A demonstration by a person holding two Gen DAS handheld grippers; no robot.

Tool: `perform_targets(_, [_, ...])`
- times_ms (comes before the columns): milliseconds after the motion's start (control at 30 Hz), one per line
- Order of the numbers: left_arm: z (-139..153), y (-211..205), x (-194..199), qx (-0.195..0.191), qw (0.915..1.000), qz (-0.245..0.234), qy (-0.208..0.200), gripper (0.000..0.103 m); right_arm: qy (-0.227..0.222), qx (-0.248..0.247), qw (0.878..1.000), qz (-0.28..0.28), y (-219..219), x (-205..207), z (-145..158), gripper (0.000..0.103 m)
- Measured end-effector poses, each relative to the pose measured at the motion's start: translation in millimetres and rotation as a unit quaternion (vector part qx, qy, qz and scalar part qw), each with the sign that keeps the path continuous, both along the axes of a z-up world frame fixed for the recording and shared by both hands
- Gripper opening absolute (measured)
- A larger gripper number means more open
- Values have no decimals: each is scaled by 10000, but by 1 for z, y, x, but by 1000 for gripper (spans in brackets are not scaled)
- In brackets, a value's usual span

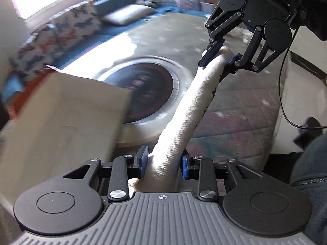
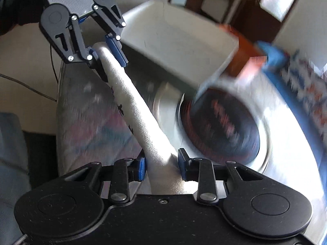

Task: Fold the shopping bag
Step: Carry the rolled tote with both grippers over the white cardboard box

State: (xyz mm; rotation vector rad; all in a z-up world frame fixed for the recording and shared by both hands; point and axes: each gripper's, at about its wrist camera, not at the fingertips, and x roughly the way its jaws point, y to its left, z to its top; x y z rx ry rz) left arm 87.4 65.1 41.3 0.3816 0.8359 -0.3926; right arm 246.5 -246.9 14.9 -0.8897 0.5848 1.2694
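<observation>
A cream canvas shopping bag (image 1: 184, 112) is bunched into a narrow band and stretched in the air between both grippers, with small dark print along one edge. My left gripper (image 1: 164, 160) is shut on the near end of the band, its blue pads (image 1: 144, 157) pressing the cloth. My right gripper (image 1: 219, 56) is shut on the far end, up and to the right. In the right wrist view the same bag (image 2: 134, 110) runs from my right gripper (image 2: 162, 164) up to my left gripper (image 2: 106, 54) at the top left.
Below the bag lies a patterned mat (image 1: 235, 122) with a round dark disc (image 1: 147, 94) in a pale ring. A tan box (image 1: 61, 118) sits at the left. A sofa with pillows (image 1: 126, 14) stands behind. A black cable (image 1: 286, 102) hangs at the right. The background is motion-blurred.
</observation>
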Motion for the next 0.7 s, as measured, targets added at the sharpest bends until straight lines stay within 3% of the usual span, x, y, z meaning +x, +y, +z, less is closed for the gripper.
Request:
perform_targets(167, [25,36,-3,154,9972,646,-349,33,-214,179,9990,356,50,18,22,34])
perform_targets(267, [26,61,3,105,9945,977,-358,33,-318,275,9975,570,82,31,34,34])
perform_targets(433, [13,90,20,-31,9927,1209,-48,33,-96,66,9965,825,128,57,22,34])
perform_targets(700, [-11,132,39,-443,9899,1220,571,33,470,-451,9919,1089,161,81,0,34])
